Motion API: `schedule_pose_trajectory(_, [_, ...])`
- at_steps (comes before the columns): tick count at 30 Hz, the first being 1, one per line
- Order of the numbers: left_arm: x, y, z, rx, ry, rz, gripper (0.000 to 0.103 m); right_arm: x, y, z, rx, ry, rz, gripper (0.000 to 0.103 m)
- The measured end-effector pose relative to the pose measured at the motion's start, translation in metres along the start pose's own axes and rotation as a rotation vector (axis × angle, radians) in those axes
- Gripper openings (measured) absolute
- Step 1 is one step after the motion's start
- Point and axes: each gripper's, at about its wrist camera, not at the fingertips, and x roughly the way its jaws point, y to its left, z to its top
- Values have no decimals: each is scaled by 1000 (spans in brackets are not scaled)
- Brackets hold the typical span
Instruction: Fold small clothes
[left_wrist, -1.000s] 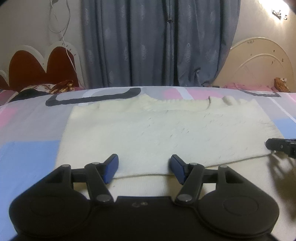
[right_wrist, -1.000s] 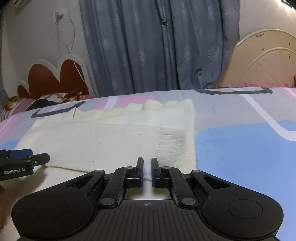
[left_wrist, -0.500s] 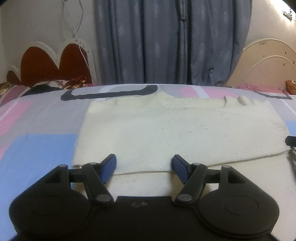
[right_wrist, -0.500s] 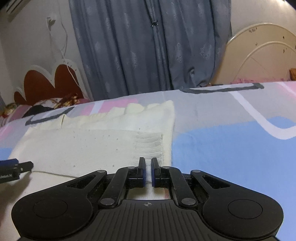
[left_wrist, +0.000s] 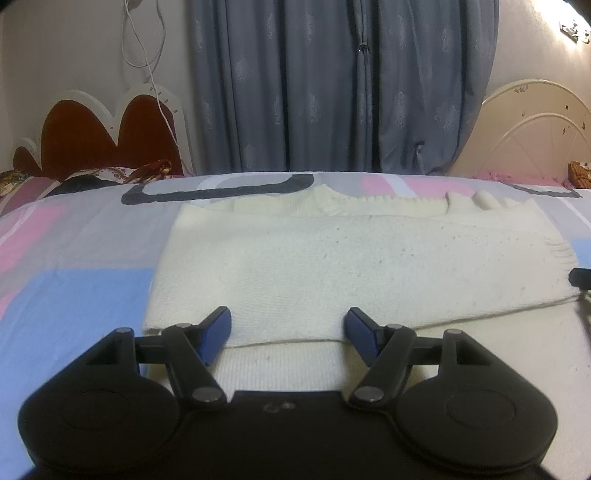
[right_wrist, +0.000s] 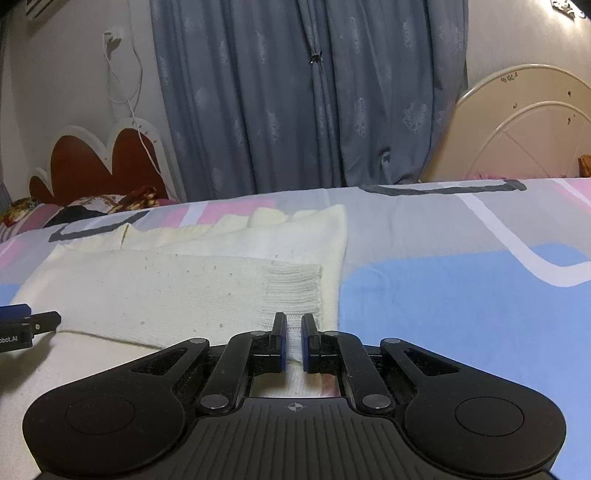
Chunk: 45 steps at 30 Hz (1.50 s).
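Bed (left_wrist: 66, 295) w/ pink/blue/grey patterned sheet carries everything. Cream knit sweater (left_wrist: 332, 266) lies flat across it, one layer already laid over, its near edge running just ahead of both tools.

Left tool (left_wrist: 287, 334): jaws spread wide, released, nothing between them, hovering over the near edge of the folded layer. Right tool (right_wrist: 294, 341): jaws nearly together w/ a narrow gap; knit shows in the gap by the ribbed cuff (right_wrist: 291, 291), but whether it is pinched or just lying under the tips — cannot tell.

Step in hand (judgement): taking the near edge for the next fold. To do well: get both tools on the same edge, well apart, equal depth; lift together so the knit doesn't stretch or skew; lay over w/ edges lined up.

View diffs: left wrist view shows the ribbed neckline (left_wrist: 332, 201) at the far side and full width of the fold. Right wrist view shows cuff detail, the sweater's right edge, bare sheet beyond, and the left tool's tip at frame left.
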Motion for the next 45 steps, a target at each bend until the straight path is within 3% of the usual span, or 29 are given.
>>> schedule_pose_trajectory(8, [1,0,4,15,20,-3,70,2,11,0,-79,6,-46,5])
schedule_pose_trajectory(11, [1,0,15,42,84,-18,72,4,16,4,-141,29,-58,5])
schedule_pose_trajectory(13, [-11,2,24,81,126,-25,82,-7,15,12,-142,20,-64,6])
schedule_pose_trajectory(14, [-20,4,23,94,105,-22,93,-21,9,16,-98,-23,-57,6])
schedule_pose_trajectory(15, [-33,8,21,103,76,-17,96,-32,4,19,-61,-46,-40,8])
schedule_pose_trajectory(16, [-44,11,16,110,63,-22,95,-41,-1,21,-32,-44,-28,17])
schedule_pose_trajectory(18, [-64,20,3,114,68,-43,82,-55,-5,17,-24,-13,-30,32])
schedule_pose_trajectory(21, [-96,37,-22,92,82,-54,75,-78,-12,1,-19,51,-12,33])
schedule_pose_trajectory(26, [-157,75,-69,25,122,-110,68,-132,-35,-41,69,199,126,33])
schedule_pose_trajectory(30, [-200,94,-106,-5,179,-112,63,-179,-50,-71,133,251,169,33])
schedule_pose_trajectory(33, [-220,102,-132,-30,235,-148,56,-211,-58,-93,210,285,186,33])
schedule_pose_trajectory(36, [-237,110,-152,-95,250,-184,56,-236,-57,-116,285,315,230,33])
schedule_pose_trajectory(45, [-255,125,-173,-305,278,-362,55,-274,-45,-155,453,342,309,33])
